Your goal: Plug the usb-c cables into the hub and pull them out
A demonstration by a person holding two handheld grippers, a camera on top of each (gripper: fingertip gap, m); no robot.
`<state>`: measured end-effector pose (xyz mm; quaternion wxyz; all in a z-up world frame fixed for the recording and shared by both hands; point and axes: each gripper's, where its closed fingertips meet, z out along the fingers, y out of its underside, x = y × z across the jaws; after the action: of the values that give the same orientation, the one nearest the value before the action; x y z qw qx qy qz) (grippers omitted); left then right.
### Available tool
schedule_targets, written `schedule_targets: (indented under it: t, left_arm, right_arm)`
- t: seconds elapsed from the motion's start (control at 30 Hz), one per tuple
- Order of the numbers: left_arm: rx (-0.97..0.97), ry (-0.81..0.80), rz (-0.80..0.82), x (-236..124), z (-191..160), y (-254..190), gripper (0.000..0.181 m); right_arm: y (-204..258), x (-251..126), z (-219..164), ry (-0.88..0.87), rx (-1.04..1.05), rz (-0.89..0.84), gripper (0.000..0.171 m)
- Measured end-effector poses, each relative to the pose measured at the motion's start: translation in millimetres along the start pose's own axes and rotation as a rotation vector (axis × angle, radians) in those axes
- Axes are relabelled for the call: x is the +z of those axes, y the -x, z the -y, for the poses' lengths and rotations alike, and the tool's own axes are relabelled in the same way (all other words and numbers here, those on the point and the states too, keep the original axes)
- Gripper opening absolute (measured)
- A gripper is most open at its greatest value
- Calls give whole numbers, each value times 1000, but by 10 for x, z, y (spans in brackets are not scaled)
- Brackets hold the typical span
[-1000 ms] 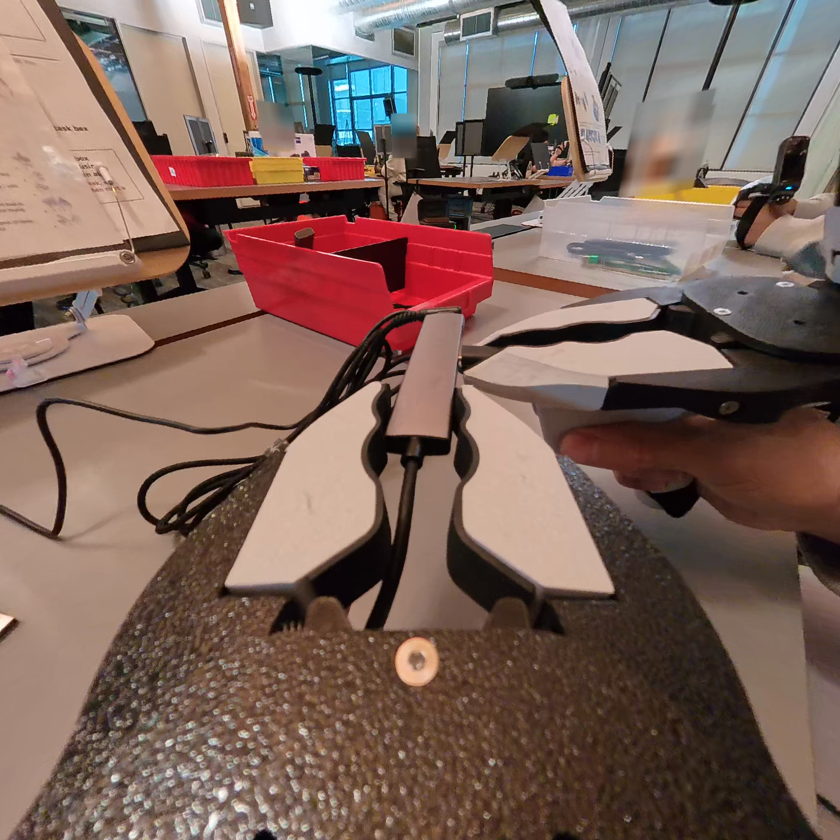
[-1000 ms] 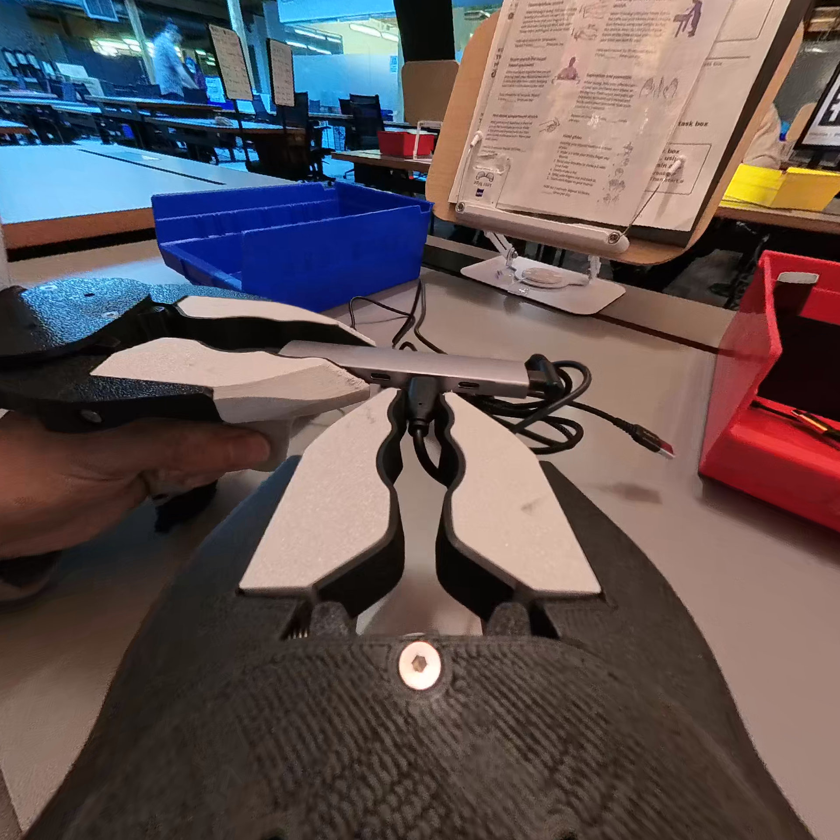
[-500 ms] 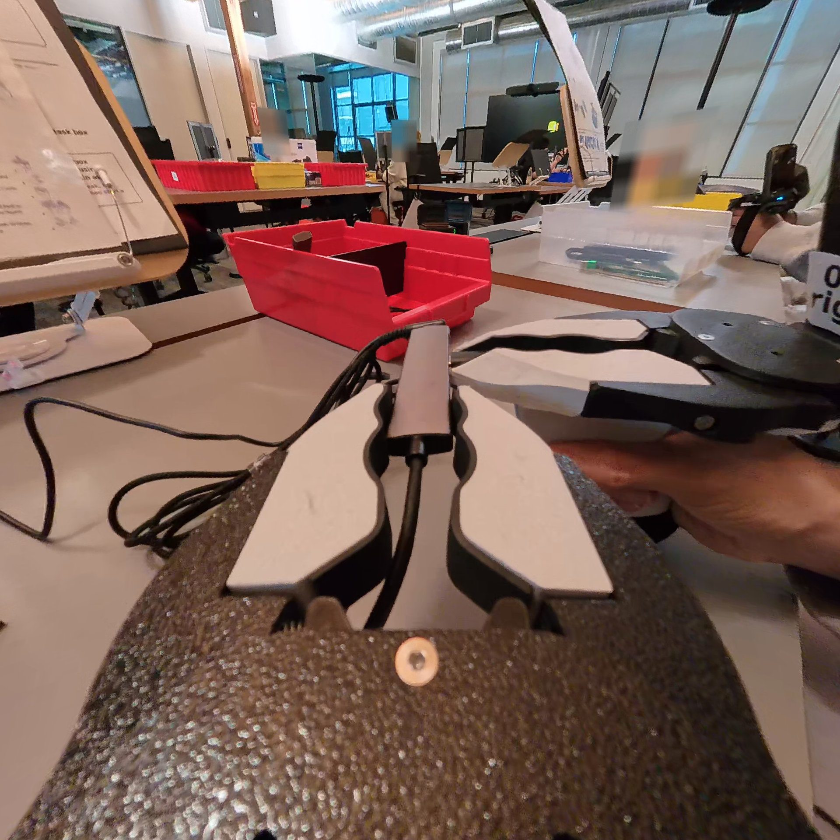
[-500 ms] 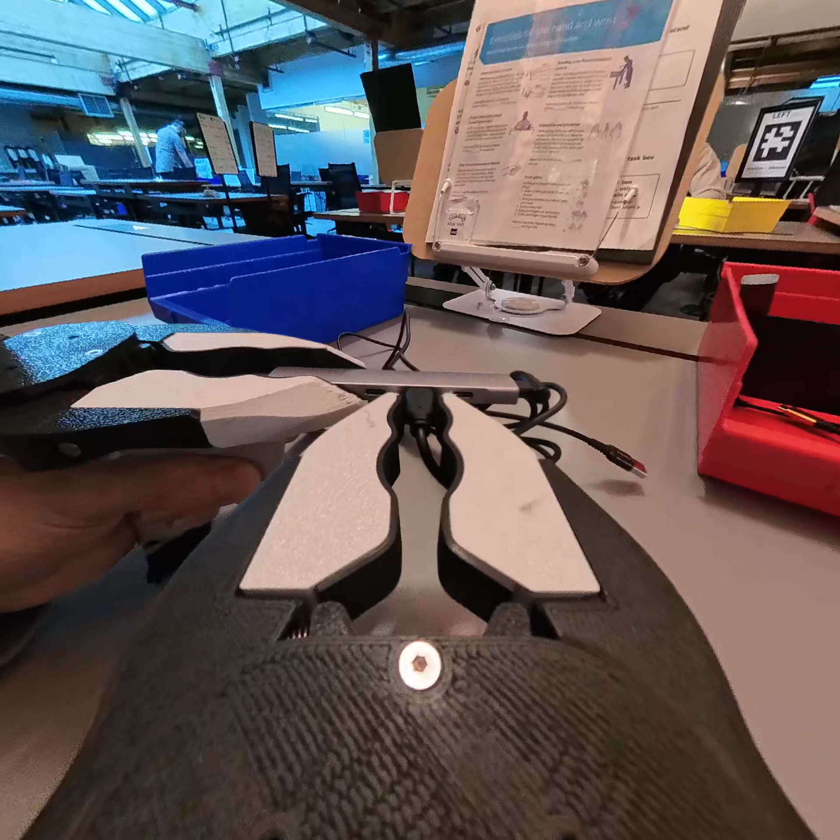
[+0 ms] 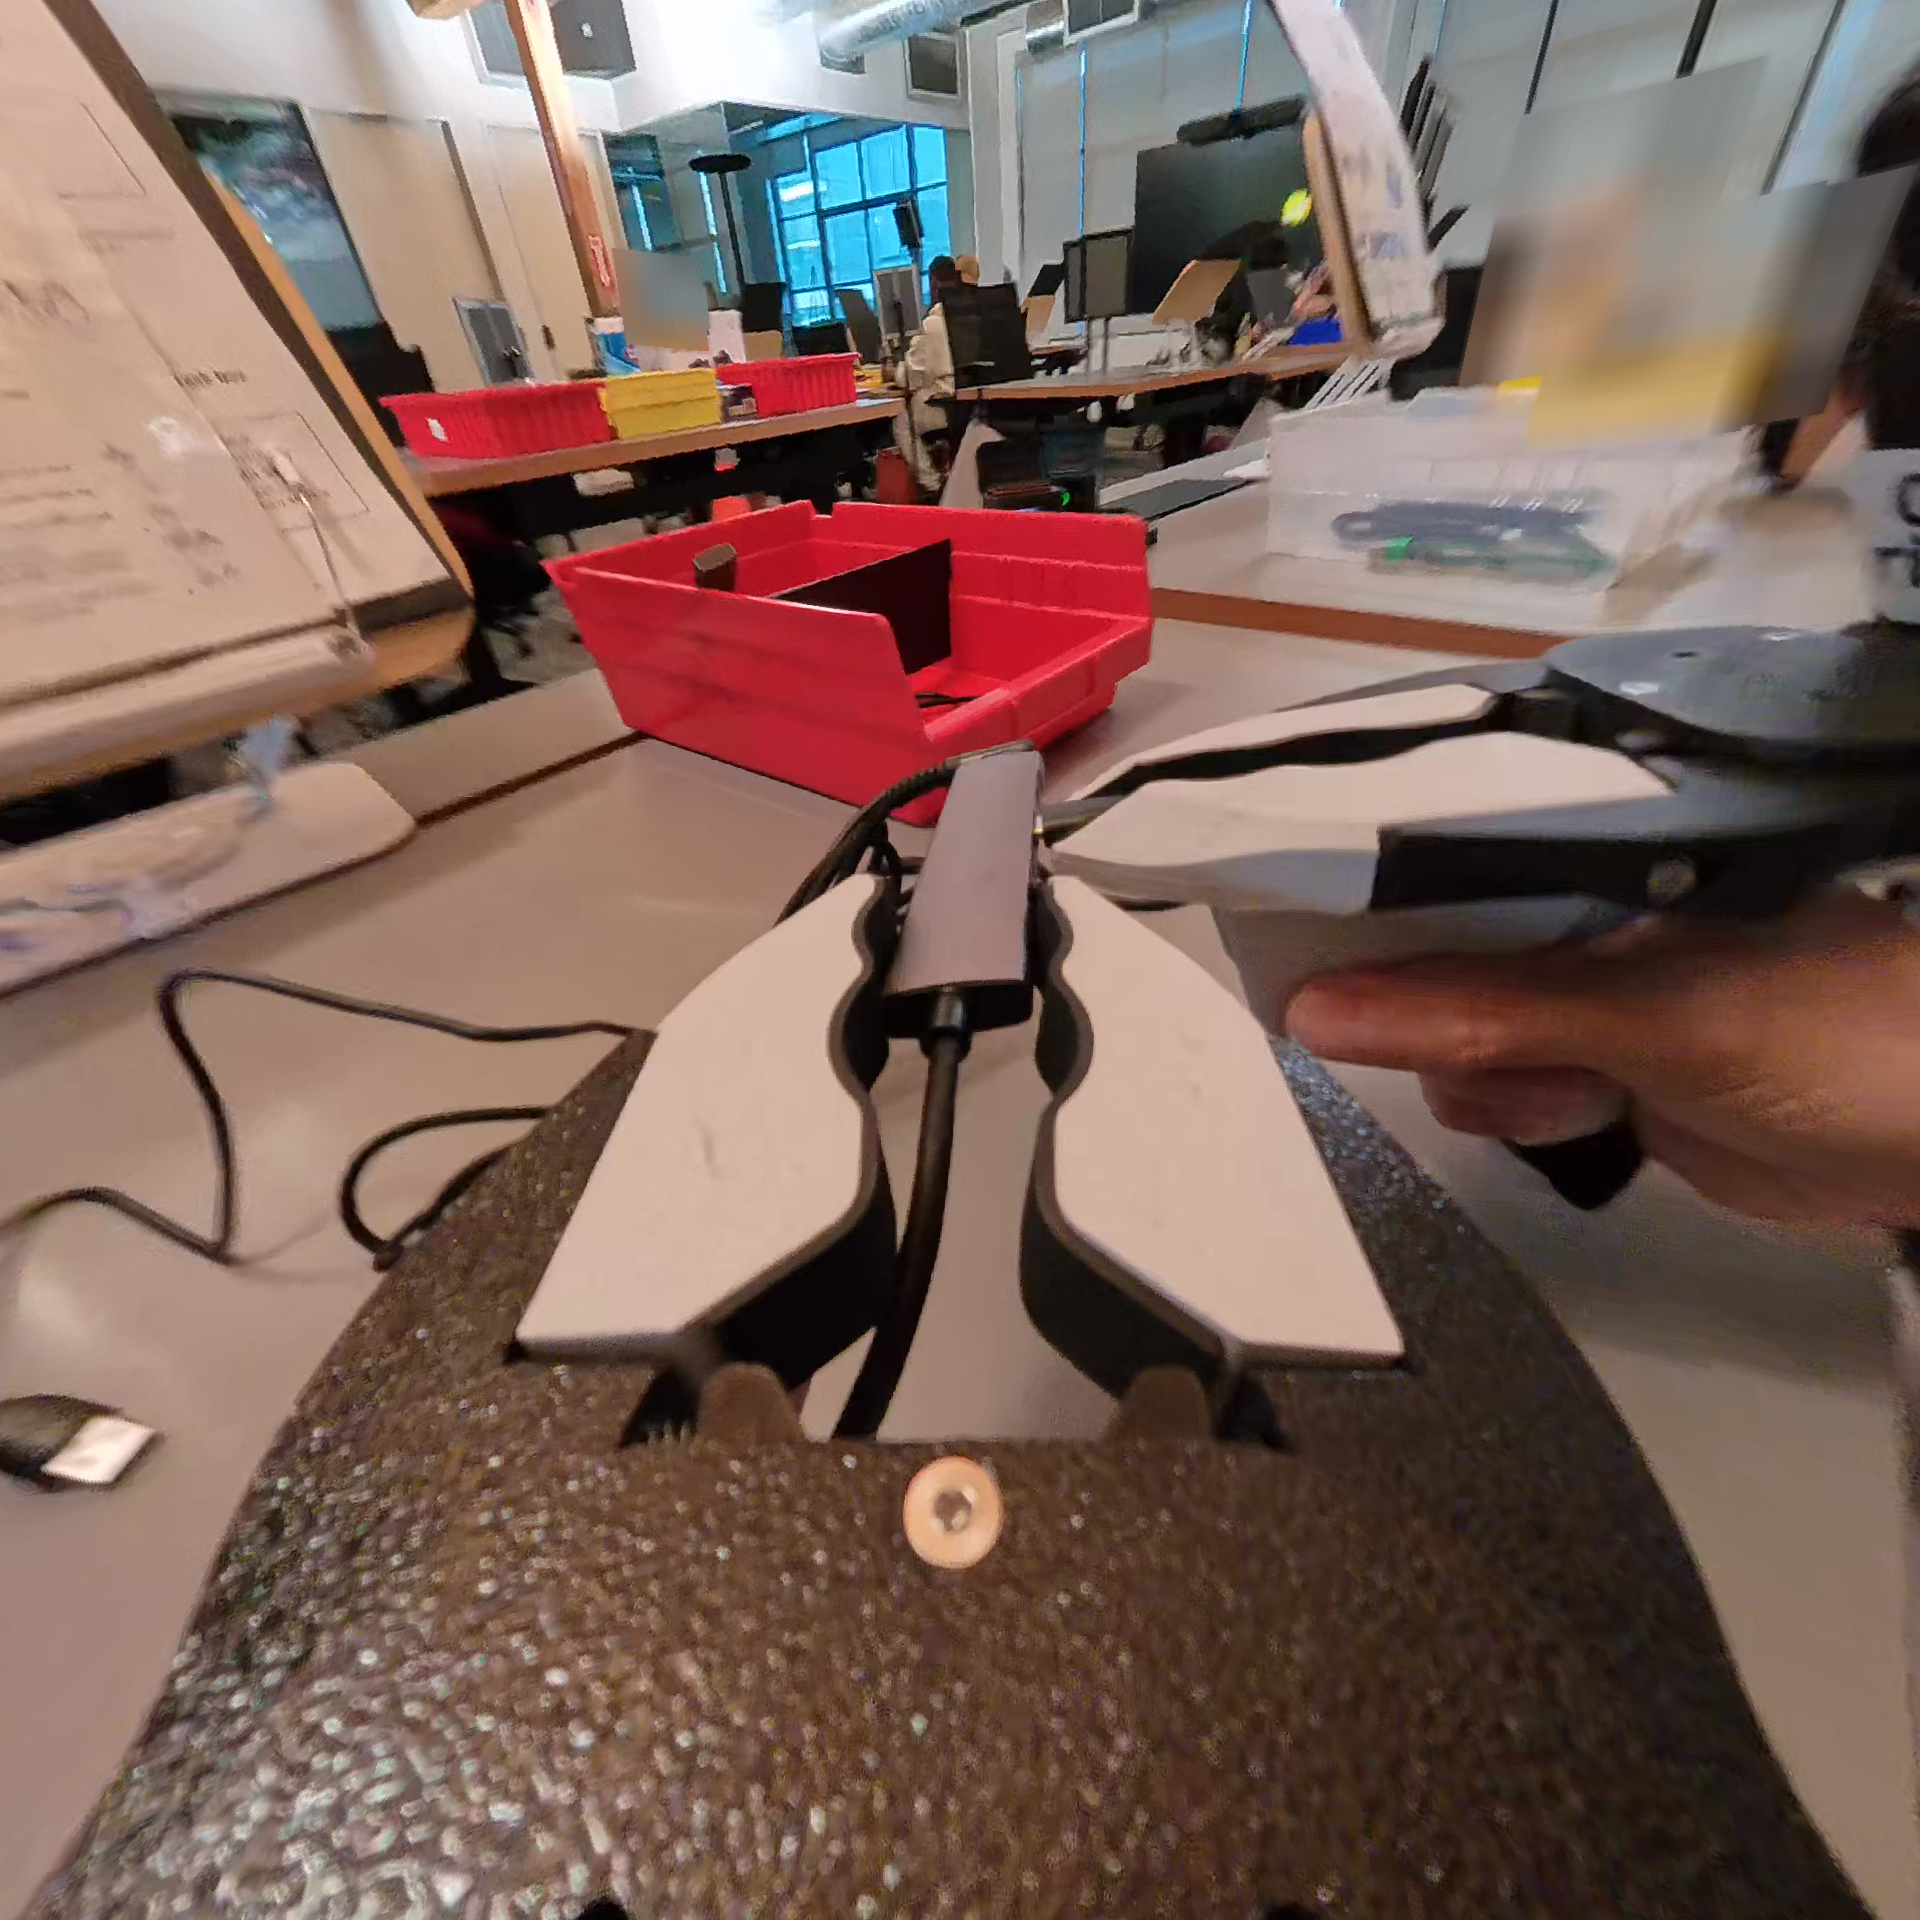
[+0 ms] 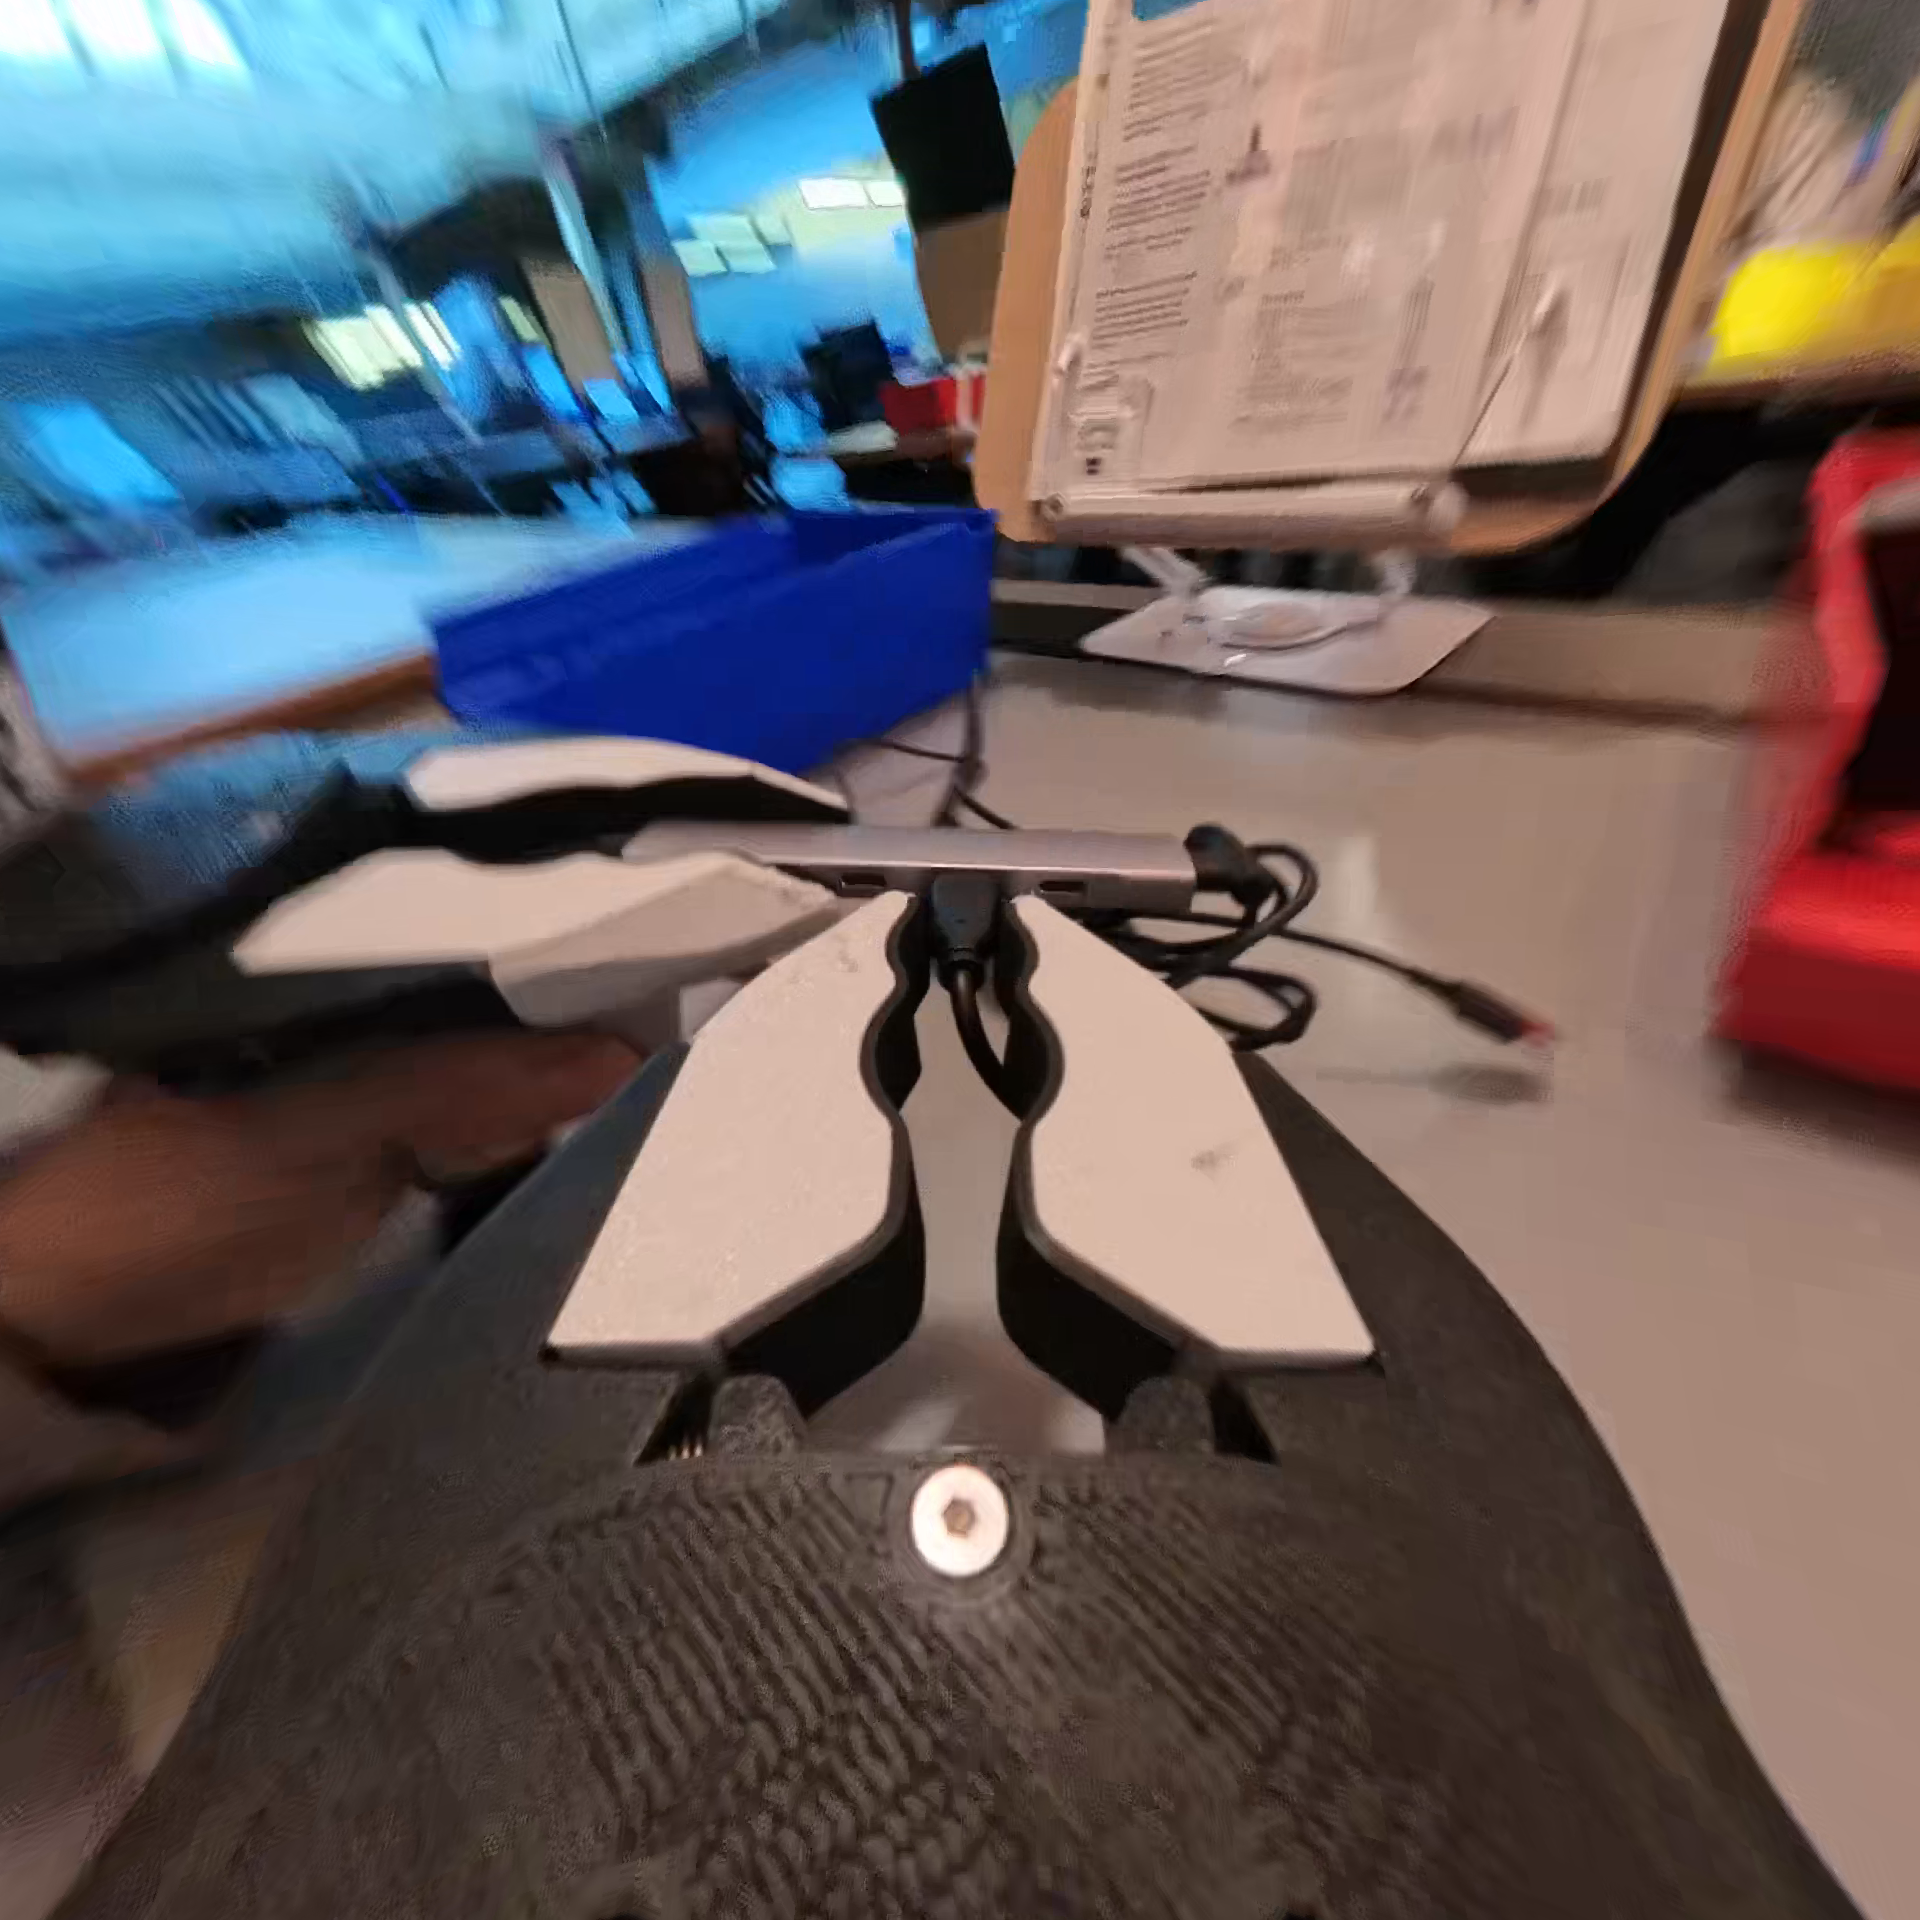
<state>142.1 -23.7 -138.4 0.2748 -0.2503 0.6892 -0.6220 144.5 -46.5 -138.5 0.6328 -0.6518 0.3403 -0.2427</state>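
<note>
1. My left gripper is clamping the near end of the slim grey metal hub, lifted above the table.
2. My right gripper is pinching the black plug seated in the hub's side.
3. Thin black cable is trailing in loops.

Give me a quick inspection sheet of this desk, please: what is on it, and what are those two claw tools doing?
Surface: grey table, bare between items.
Job's things: slim grey hub, held above the table; black plug in its side port.
Clutter: red bin, blue bin, small black-and-white card.
Grippers: left gripper shut on the hub's end; right gripper shut on the plug.
Cables: black cable looping across the table; loose connector end lying free.
Surroundings: document stand holding paper sheets; blurred office desks behind.
</note>
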Motion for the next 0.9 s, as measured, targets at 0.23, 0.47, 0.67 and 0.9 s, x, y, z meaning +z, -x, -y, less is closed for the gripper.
schedule_targets:
  t: [0.23,0.47,0.67,0.9]
  left_arm:
    - [-228,-129,121,-422,272,967,23]
    - [-188,-224,2,-477,600,733,23]
    - [-434,-492,-85,-842,1091,856,23]
    - [-279,-520,-92,-1217,1500,869,23]
  right_arm:
    - [-525,-419,419,-130,90,-105,12]
    - [-702,-471,346,-38,-50,-180,12]
    - [-750,-401,32,178,-226,-216,12]
    - [-1483,-1024,525,45,-275,-546,12]
